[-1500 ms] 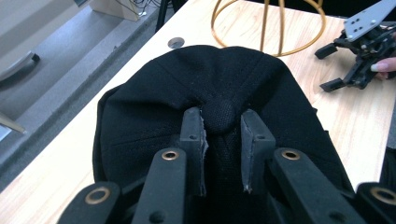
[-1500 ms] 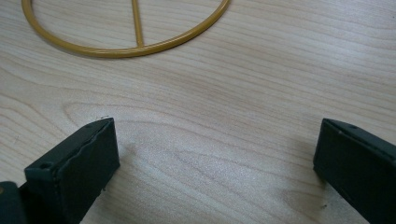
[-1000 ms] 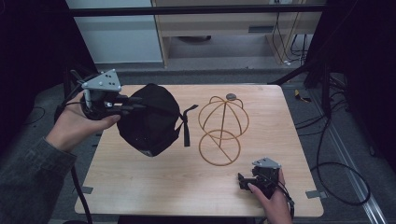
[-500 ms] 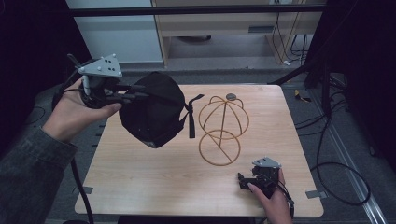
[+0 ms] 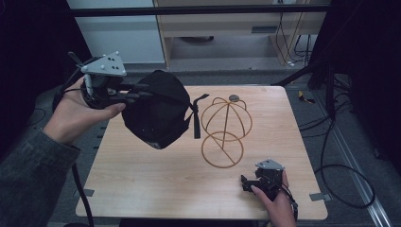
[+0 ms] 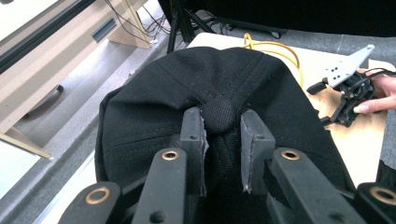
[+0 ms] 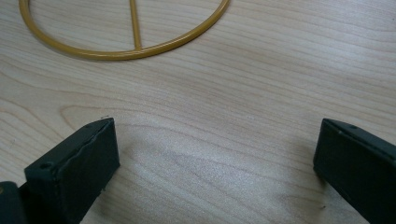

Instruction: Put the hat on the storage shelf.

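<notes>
A black cap [image 5: 158, 113] hangs in the air over the table's left side, its strap dangling at the right. My left gripper [image 5: 142, 91] is shut on the cap's crown; in the left gripper view the pads pinch the fabric beside the top button [image 6: 218, 114]. A gold wire hat stand [image 5: 224, 130] stands at the middle of the table [image 5: 142, 189], to the right of the cap. My right gripper [image 5: 246, 182] rests low near the front right edge, its jaws wide open with bare wood between them [image 7: 215, 158]; the stand's base ring [image 7: 126, 51] lies just beyond.
A small dark disc [image 5: 233, 98] lies on the table behind the stand. Cables [image 5: 340, 156] trail over the floor to the right of the table. A pale cabinet [image 5: 118, 33] and a shelf stand beyond the far edge.
My left gripper has lifted the cap higher off the table and carried it a little toward the stand. The right gripper has stayed where it was.
</notes>
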{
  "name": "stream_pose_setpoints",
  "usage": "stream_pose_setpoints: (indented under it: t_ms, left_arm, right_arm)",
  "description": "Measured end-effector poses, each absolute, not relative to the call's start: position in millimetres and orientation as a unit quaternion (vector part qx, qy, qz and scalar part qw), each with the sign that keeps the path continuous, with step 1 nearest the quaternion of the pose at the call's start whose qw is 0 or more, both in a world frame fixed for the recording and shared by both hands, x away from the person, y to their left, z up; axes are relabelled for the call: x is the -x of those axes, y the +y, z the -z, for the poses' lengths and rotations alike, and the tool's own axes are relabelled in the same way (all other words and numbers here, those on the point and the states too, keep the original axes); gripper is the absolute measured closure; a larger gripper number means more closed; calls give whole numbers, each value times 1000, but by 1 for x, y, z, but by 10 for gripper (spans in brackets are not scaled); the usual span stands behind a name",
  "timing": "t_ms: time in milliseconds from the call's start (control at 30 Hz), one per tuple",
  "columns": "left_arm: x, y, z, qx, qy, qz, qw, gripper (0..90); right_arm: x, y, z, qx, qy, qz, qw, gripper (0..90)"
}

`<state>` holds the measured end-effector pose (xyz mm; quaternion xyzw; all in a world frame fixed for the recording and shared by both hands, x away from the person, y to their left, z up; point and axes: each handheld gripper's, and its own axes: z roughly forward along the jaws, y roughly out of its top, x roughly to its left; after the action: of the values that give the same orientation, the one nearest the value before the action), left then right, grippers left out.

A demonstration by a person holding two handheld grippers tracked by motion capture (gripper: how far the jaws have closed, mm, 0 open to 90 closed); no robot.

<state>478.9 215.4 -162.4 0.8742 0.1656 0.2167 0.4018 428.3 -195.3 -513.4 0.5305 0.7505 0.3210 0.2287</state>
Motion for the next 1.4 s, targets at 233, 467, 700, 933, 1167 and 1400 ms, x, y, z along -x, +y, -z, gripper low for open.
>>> stream_pose_setpoints:
  t_ms: [233, 467, 700, 933, 1167, 1400]
  left_arm:
    - [-475, 203, 163, -872, 168, -233, 396, 738]
    - [-469, 186, 158, -868, 158, -237, 407, 738]
    - [-473, 166, 149, -867, 146, -238, 412, 737]
    - [-476, 148, 147, -865, 134, -239, 419, 738]
    - [-481, 129, 142, -867, 135, -251, 409, 738]
    - [-488, 116, 141, -867, 142, -249, 408, 738]
  right_arm:
    - [-428, -195, 513, -531, 750, -321, 228, 3]
    - [-428, -195, 513, -530, 751, -321, 229, 3]
    - [-429, -195, 513, -531, 751, -320, 228, 3]
    - [-428, -195, 513, -531, 750, -322, 227, 4]
    - [-427, -195, 513, -532, 750, -321, 227, 3]
    - [-428, -195, 513, -531, 750, -321, 228, 3]
